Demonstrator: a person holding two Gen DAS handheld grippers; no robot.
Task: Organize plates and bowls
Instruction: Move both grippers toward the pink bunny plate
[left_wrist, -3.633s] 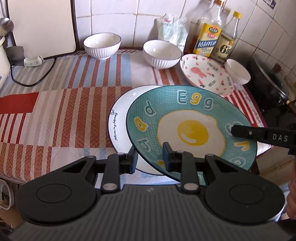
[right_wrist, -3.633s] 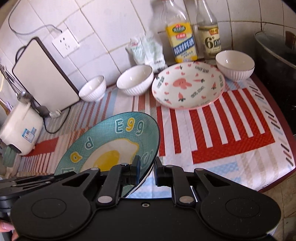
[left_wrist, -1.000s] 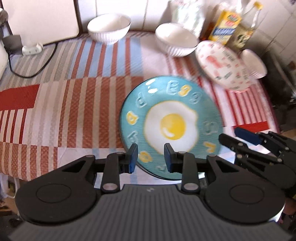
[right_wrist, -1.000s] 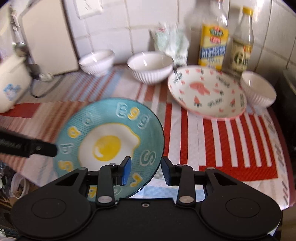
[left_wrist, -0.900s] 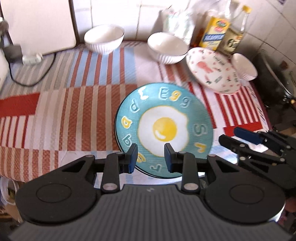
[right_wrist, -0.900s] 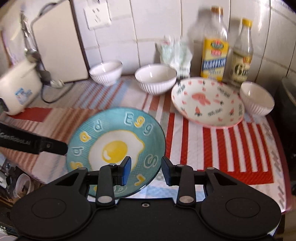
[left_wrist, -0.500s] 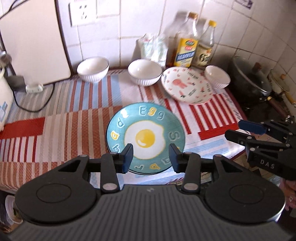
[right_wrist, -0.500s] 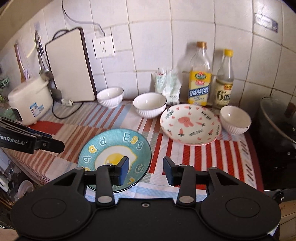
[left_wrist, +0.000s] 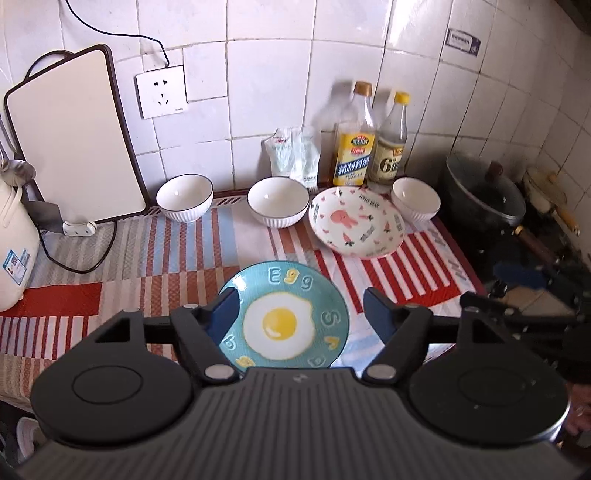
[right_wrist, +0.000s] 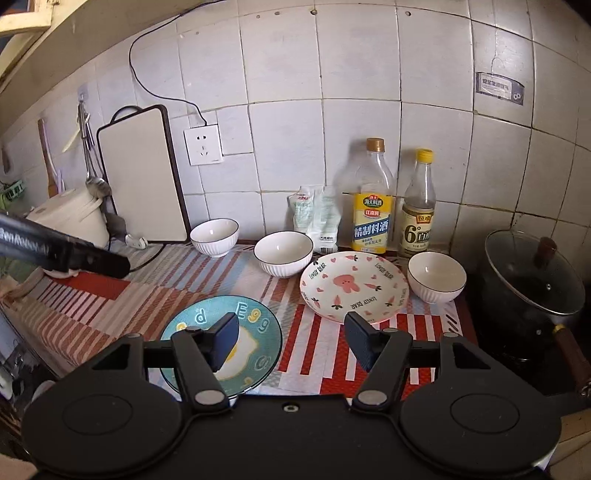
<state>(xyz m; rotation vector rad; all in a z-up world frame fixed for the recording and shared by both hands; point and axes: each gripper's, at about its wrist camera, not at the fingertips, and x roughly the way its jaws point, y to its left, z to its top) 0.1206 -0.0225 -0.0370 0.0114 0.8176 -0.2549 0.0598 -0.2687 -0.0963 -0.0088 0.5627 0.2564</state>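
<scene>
The teal egg plate (left_wrist: 282, 317) (right_wrist: 258, 350) lies flat near the counter's front edge. A pink rabbit plate (left_wrist: 356, 227) (right_wrist: 354, 291) sits at the back right. Three white ribbed bowls stand along the back: left (left_wrist: 184, 197), middle (left_wrist: 277, 201) and right (left_wrist: 415, 199). My left gripper (left_wrist: 301, 314) hovers high above the egg plate, jaws opening, holding nothing. My right gripper (right_wrist: 293, 341) hangs above the cloth between the two plates, jaws also opening and empty. Its fingers (left_wrist: 517, 291) show at the right of the left wrist view.
A cutting board (left_wrist: 74, 136) leans on the tiled wall beside a white rice cooker (left_wrist: 14, 243) and its cord. Two bottles (left_wrist: 354, 147) and a pouch (left_wrist: 295, 158) stand at the back. A lidded dark pot (right_wrist: 532, 280) sits on the right.
Both grippers have risen and drawn back from the egg plate, which stays flat on the counter. Both pairs of jaws have spread much wider.
</scene>
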